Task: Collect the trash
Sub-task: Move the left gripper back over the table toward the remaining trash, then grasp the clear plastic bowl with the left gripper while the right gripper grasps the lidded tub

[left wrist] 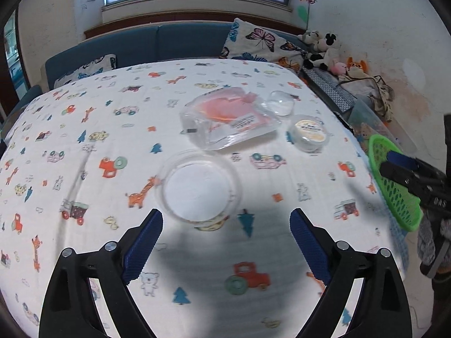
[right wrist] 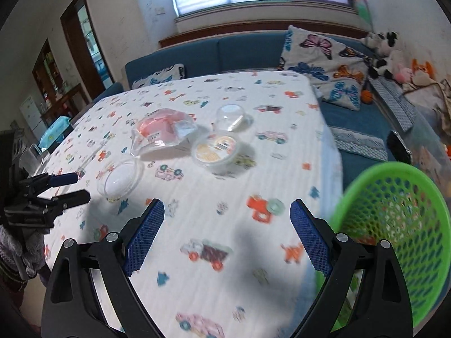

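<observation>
While both claws stand wide apart and hold nothing, left gripper (left wrist: 226,224) above a clear round lid (left wrist: 199,186) on the patterned tablecloth (left wrist: 84,146), plastic bag (left wrist: 225,118), sealed cup (left wrist: 310,136), clear dome cup (left wrist: 280,103) beyond, right gripper (right wrist: 227,214) beside a green basket (right wrist: 394,225) at the table's right edge.

— What's my cloth (left wrist: 84,146) look like?
— White, printed with orange giraffes, red tractors, teal trees.
— I've a green mesh basket (right wrist: 394,214), blue sofa (right wrist: 248,53), butterfly-patterned pillow (right wrist: 324,64).
</observation>
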A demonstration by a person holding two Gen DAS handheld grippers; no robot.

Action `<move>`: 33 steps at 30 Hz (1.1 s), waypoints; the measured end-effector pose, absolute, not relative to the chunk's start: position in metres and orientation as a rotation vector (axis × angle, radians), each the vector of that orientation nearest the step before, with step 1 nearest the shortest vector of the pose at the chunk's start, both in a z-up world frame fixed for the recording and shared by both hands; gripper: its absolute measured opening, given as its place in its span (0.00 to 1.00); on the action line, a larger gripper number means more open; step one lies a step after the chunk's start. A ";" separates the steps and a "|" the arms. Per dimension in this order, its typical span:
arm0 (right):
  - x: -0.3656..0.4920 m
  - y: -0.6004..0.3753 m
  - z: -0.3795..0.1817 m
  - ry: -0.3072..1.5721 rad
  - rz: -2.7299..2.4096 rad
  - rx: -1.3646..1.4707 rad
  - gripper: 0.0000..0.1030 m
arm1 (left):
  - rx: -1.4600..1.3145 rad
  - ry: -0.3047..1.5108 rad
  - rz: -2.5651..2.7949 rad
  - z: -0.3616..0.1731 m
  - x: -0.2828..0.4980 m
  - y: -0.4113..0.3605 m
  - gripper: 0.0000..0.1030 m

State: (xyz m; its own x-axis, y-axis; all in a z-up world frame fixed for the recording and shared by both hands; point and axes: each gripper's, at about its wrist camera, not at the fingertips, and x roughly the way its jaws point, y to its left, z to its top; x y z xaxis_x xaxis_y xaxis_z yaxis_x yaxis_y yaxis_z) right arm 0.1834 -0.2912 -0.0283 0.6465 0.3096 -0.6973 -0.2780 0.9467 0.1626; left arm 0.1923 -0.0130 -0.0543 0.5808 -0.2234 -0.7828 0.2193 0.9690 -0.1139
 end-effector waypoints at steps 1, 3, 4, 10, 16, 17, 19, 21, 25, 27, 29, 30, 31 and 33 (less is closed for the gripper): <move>0.188 -0.287 -0.030 0.805 0.338 0.035 0.88 | -0.003 0.918 -0.256 -0.056 0.193 -0.011 0.86; 0.199 -0.278 -0.033 0.810 0.341 0.007 0.88 | 0.007 0.920 -0.255 -0.057 0.195 -0.008 0.87; 0.202 -0.274 -0.034 0.810 0.338 -0.008 0.88 | 0.013 0.919 -0.253 -0.058 0.195 -0.007 0.88; 0.229 -0.253 -0.047 0.834 0.344 -0.070 0.88 | 0.055 0.927 -0.263 -0.061 0.202 -0.005 0.89; 0.255 -0.239 -0.056 0.852 0.337 -0.100 0.87 | 0.077 0.946 -0.271 -0.066 0.217 -0.002 0.89; 0.258 -0.237 -0.057 0.854 0.337 -0.105 0.87 | 0.077 0.953 -0.278 -0.067 0.220 -0.001 0.89; 0.263 -0.234 -0.059 0.858 0.336 -0.117 0.85 | 0.084 0.969 -0.290 -0.070 0.226 0.000 0.90; 0.267 -0.232 -0.061 0.863 0.338 -0.129 0.84 | 0.090 0.985 -0.317 -0.074 0.231 -0.001 0.90; 0.274 -0.228 -0.067 0.878 0.337 -0.144 0.81 | 0.113 0.996 -0.334 -0.079 0.239 -0.002 0.90; 0.277 -0.228 -0.070 0.885 0.338 -0.142 0.79 | 0.122 1.005 -0.332 -0.082 0.244 -0.002 0.90; 0.279 -0.228 -0.071 0.890 0.338 -0.136 0.77 | 0.125 1.011 -0.341 -0.083 0.248 -0.002 0.90; 0.280 -0.228 -0.072 0.892 0.340 -0.135 0.77 | 0.129 1.016 -0.345 -0.084 0.250 -0.002 0.90; 0.281 -0.228 -0.073 0.896 0.341 -0.136 0.76 | 0.136 1.020 -0.351 -0.085 0.251 -0.002 0.90; 0.282 -0.226 -0.074 0.899 0.342 -0.140 0.73 | 0.149 1.024 -0.359 -0.087 0.254 -0.003 0.91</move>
